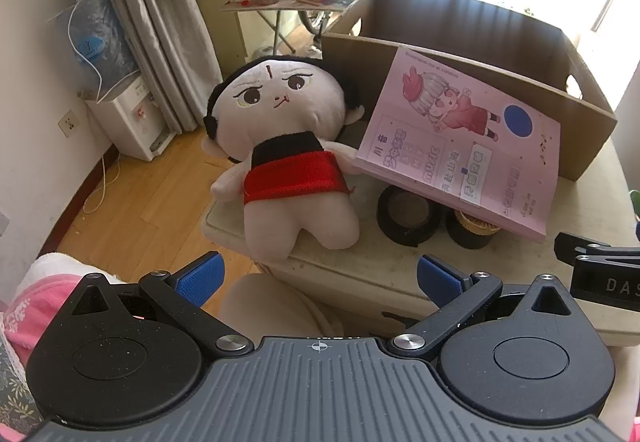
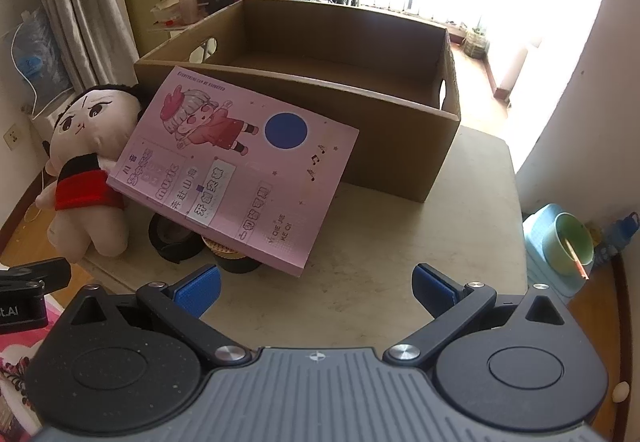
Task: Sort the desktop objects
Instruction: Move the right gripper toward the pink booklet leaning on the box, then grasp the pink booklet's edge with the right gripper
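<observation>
Two grippers, my left gripper (image 1: 318, 276) and right gripper (image 2: 316, 286), hang spread apart and empty short of the table (image 2: 400, 242). The pink book (image 2: 240, 169) leans against the cardboard box (image 2: 384, 145), propped over black tape rolls (image 1: 406, 215) beside the plush doll (image 1: 288, 145); pulling a roll could topple it.

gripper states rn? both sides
Left gripper: open, holding nothing, short of the plush doll.
Right gripper: open, holding nothing, above the table.
</observation>
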{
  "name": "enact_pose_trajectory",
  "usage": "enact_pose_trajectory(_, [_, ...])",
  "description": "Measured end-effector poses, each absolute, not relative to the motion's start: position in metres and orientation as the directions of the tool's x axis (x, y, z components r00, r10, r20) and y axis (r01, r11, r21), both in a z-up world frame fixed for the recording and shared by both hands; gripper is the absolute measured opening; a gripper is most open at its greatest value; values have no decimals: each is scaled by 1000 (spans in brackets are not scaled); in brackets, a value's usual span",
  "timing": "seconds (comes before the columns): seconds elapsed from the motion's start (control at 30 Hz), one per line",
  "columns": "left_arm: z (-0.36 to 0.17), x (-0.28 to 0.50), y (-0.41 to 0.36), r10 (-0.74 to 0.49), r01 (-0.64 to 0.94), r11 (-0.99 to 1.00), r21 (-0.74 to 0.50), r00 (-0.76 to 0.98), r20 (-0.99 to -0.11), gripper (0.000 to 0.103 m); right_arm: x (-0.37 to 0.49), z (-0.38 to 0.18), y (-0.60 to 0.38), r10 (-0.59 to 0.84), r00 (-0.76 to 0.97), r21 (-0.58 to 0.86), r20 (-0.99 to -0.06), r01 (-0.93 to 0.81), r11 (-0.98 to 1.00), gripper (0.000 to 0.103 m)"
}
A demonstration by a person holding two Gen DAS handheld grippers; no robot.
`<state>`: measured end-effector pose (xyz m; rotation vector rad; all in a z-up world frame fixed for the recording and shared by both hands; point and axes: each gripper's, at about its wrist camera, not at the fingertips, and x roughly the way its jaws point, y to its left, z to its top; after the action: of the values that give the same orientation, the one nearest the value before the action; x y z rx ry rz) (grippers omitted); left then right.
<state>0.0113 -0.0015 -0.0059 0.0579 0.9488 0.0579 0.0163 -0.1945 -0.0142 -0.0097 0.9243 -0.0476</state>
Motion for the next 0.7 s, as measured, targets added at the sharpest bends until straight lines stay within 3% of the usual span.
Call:
enact_pose_trajectory(0.43, [-7, 22, -3, 76, -1, 995, 97, 626, -776, 103, 23, -18, -208, -47, 623, -6, -781, 68, 998, 103])
enact_pose_trajectory(0.57, [-6, 28, -6, 48, 38, 994, 101, 684, -728, 103, 24, -22, -225, 33, 652, 99, -757, 65, 993, 103])
enact_pose_trajectory(0.7, [-2, 40, -6, -60, 102, 995, 19, 720, -691, 103, 32, -26, -244, 108, 679, 221, -726, 82, 972, 103])
